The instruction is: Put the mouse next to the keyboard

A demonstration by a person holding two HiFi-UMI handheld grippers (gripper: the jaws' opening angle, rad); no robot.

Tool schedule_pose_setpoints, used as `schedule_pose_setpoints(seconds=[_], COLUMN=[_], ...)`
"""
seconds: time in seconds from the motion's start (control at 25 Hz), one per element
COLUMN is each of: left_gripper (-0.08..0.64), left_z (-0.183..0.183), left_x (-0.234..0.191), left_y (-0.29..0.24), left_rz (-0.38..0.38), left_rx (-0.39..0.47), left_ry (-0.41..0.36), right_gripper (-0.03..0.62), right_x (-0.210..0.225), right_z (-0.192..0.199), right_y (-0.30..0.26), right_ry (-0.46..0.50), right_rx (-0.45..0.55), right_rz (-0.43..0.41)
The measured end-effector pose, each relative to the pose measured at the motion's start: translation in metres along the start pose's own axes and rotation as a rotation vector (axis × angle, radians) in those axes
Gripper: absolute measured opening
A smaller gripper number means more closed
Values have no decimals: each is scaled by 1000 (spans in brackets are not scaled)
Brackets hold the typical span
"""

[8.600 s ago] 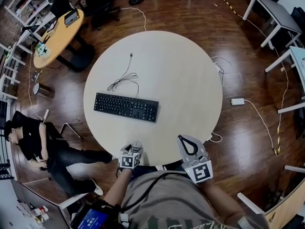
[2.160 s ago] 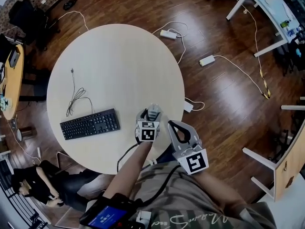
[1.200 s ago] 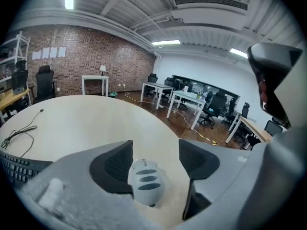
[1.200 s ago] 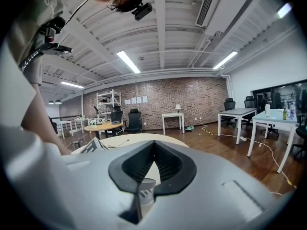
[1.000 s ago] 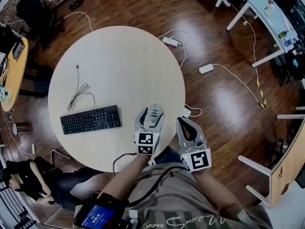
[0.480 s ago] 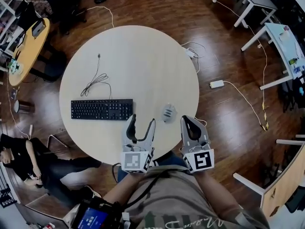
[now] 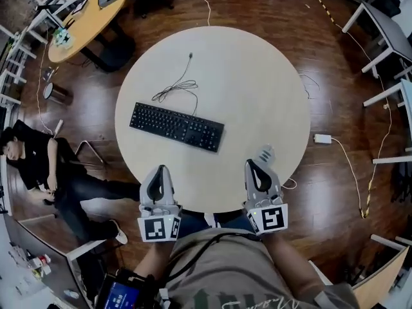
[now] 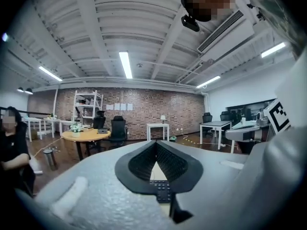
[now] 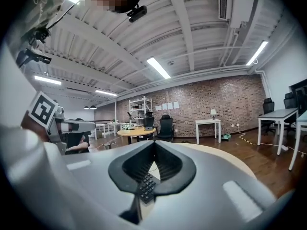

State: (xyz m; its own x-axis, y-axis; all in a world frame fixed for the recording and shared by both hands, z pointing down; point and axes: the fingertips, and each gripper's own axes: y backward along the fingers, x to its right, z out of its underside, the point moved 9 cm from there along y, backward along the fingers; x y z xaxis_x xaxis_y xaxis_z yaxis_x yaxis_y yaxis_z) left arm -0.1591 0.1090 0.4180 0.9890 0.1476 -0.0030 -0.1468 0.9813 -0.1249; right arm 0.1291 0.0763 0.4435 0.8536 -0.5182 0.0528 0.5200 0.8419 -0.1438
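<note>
The mouse (image 7: 265, 154) lay on the round worktop (image 7: 257, 76), to the right of the keyboard (image 7: 177, 126) with a clear strip of bare surface between them, and close to the near rim. The left claw (image 7: 157, 172) hung over the near edge with its jaws pressed together and nothing between them. Its own view (image 8: 156, 150) showed only a few keys through the notch. The right claw (image 7: 252, 165) was likewise closed and empty (image 9: 154, 150), with its tip just beside the mouse.

The main hazard was that nearness. Any forward drift of the right claw could knock the mouse, and since the mouse sat so near the rim, a sideways nudge might send it off onto the floor.

A second doubt was whether the gap counted as "next to". If not, the mouse would need shifting leftward. With both claws shut, a push would be the tempting way, and a rounded shell would probably swivel or skid off line under a push. Lifting it would need the jaws opened first, and a smooth curved body could squirt out if pinched off-centre.

The keyboard's loose cable (image 7: 174, 89) lay coiled on the far side of the keyboard, well away from the mouse, so a snag seemed unlikely.
</note>
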Motion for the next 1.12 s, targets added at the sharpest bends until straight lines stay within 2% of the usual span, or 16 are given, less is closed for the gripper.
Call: schedule_pose_setpoints(seconds=[0.24,0.36,0.6,0.8,1.0,1.12], left_gripper=[2,2,2,0,2,0], left_z=[-2,-4,1,1,5,12], left_x=[-54,-73,-104,-143,-180,-195], left_y=[35,45,49,43,40,39], left_rz=[-146,-161,-92,-47,18,84], left_rx=[-19,-3,-10,20,45,41], left_ry=[-40,-41,-54,-38,-7,11], right_gripper=[5,5,5,5,5,5], right_x=[-33,-42,-68,-108,-157,-180], right_z=[2,0,-11,1,-11,-10], right_y=[-22,-28,-42,-62,-79,-90], right_ry=[18,44,65,97,111,95], right_rx=[4,-12,-31,-109,-82,-94], right_rz=[-100,-107,-65,-109,-93,-52])
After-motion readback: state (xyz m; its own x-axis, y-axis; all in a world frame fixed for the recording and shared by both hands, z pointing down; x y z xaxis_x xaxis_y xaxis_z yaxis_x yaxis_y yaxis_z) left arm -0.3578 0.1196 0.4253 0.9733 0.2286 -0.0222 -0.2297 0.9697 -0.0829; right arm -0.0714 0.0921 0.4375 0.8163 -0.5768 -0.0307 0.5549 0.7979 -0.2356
